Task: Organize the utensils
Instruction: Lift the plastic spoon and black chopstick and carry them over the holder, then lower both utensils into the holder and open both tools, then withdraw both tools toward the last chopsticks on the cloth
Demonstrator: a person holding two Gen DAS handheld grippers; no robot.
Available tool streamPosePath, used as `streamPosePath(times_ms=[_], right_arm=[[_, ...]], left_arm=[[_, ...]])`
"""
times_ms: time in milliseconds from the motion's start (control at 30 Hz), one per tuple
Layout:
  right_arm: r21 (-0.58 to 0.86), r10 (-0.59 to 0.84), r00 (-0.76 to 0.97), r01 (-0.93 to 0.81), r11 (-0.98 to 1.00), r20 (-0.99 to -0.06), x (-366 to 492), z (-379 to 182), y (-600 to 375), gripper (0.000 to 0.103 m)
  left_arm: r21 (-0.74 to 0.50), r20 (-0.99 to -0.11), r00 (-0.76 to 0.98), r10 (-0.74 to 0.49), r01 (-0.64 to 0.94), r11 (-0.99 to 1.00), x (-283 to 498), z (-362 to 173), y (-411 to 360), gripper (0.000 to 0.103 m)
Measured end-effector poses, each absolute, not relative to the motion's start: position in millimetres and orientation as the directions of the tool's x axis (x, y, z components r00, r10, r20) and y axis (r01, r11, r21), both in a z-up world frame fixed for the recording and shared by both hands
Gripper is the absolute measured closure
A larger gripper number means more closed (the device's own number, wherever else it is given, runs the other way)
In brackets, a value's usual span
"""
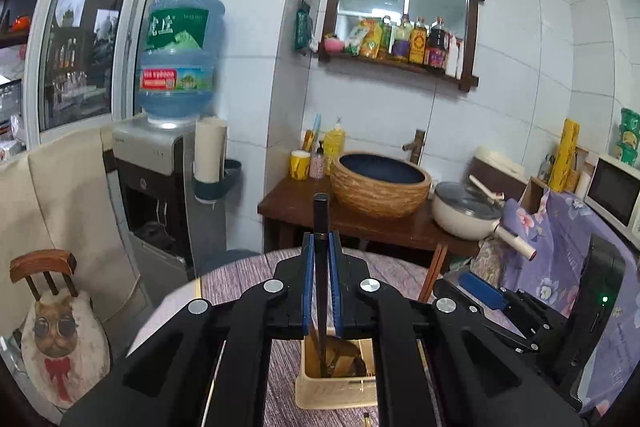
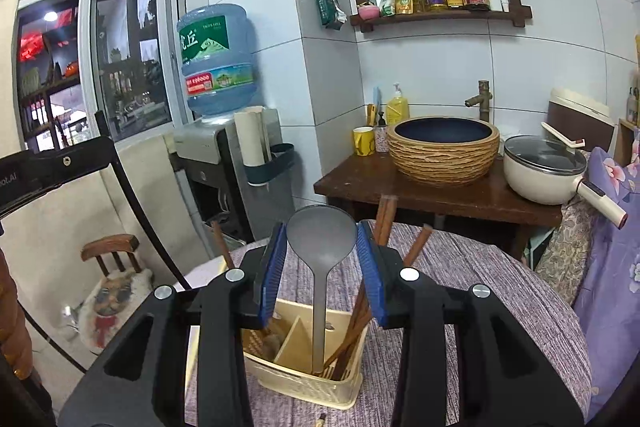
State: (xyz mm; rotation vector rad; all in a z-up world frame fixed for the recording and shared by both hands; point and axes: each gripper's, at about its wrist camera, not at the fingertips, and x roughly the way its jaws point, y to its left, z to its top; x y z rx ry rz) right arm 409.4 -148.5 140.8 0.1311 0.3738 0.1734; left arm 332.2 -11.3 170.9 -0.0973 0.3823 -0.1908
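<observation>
- My left gripper [image 1: 321, 247] has its jaws clamped narrow on a dark slim chopstick-like utensil [image 1: 320, 219], above the cream slotted plastic utensil holder [image 1: 336, 393] on the surface.
- My right gripper [image 2: 322, 255] has jaws part open around a grey ladle [image 2: 321, 239], which stands in that holder with brown chopsticks [image 2: 352, 331]; no pad visibly touches it.
- Judging: mostly sorted; the left utensil remains.

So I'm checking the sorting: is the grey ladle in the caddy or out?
In: the grey ladle stands upright, handle down inside the cream caddy.
</observation>
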Motion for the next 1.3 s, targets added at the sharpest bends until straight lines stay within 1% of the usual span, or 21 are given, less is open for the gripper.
streamPosePath(times_ms=[100,300,467,567,633,667,700,733,767,833,867,900,933,1000,1133,1233,1300], right_arm=[[0.132,0.174,0.907,-0.132,0.982,-0.384,411.0,119.0,-144.1,0.066],[0.109,0.152,0.895,-0.116,0.987,-0.420,408.5,86.2,-138.4,0.066],[0.069,0.131,0.892,-0.112,0.991,-0.432,408.6,71.0,-134.1,0.066],[0.075,0.133,0.891,-0.112,0.991,-0.434,407.3,67.3,-136.4,0.066],[0.087,0.138,0.891,-0.111,0.990,-0.432,405.3,66.8,-139.2,0.063],[0.088,0.135,0.895,-0.107,0.990,-0.426,402.1,67.3,-140.0,0.063],[0.087,0.131,0.898,-0.104,0.991,-0.419,397.9,68.4,-141.0,0.058],[0.088,0.134,0.901,-0.107,0.990,-0.412,392.8,69.9,-141.9,0.051],[0.090,0.136,0.904,-0.108,0.990,-0.404,388.1,70.7,-142.5,0.050],[0.089,0.135,0.908,-0.108,0.990,-0.397,373.5,71.0,-144.0,0.049],[0.090,0.139,0.903,-0.112,0.990,-0.406,367.2,68.8,-144.1,0.049],[0.094,0.147,0.895,-0.119,0.989,-0.421,362.5,66.1,-144.0,0.048],[0.099,0.158,0.878,-0.127,0.987,-0.453,358.0,60.6,-144.0,0.046],[0.100,0.160,0.838,-0.126,0.987,-0.522,351.7,46.2,-143.4,0.044],[0.101,0.153,0.737,-0.115,0.988,-0.658,336.3,0.7,-135.3,0.044],[0.084,0.126,0.672,-0.094,0.992,-0.730,327.9,-33.7,-126.9,0.044],[0.096,0.127,0.638,-0.083,0.992,-0.759,324.2,-49.1,-123.2,0.044]], left_arm=[[-0.132,-0.398,0.895,-0.200,0.160,0.978,336.1,149.0,-14.1,0.095],[-0.139,-0.472,0.857,-0.208,0.160,0.977,342.4,110.5,-20.3,0.095],[-0.111,-0.498,0.845,-0.193,0.159,0.981,345.2,91.9,-24.3,0.095],[-0.125,-0.499,0.842,-0.204,0.163,0.979,344.1,89.8,-22.4,0.094],[-0.132,-0.496,0.842,-0.211,0.168,0.977,340.5,91.5,-21.3,0.085],[-0.132,-0.490,0.845,-0.213,0.170,0.977,338.2,92.5,-21.2,0.075],[-0.130,-0.477,0.854,-0.210,0.168,0.977,333.0,94.7,-20.2,0.064],[-0.127,-0.460,0.864,-0.206,0.166,0.978,326.5,97.3,-18.4,0.059],[-0.123,-0.444,0.872,-0.205,0.167,0.978,320.1,99.0,-17.3,0.052],[-0.111,-0.426,0.883,-0.200,0.168,0.980,307.2,99.4,-15.3,0.047],[-0.106,-0.423,0.885,-0.196,0.167,0.980,302.5,97.9,-14.7,0.043],[-0.102,-0.424,0.885,-0.193,0.165,0.981,295.3,94.6,-13.0,0.040],[-0.103,-0.430,0.883,-0.189,0.160,0.982,288.8,89.5,-10.7,0.039],[-0.109,-0.454,0.873,-0.176,0.141,0.984,279.2,75.7,-5.9,0.039],[-0.127,-0.538,0.833,-0.128,0.071,0.989,263.0,33.9,8.4,0.039],[-0.134,-0.607,0.787,-0.112,0.037,0.990,251.1,-0.5,13.5,0.040],[-0.122,-0.637,0.764,-0.100,0.028,0.992,243.5,-15.3,12.4,0.040]])
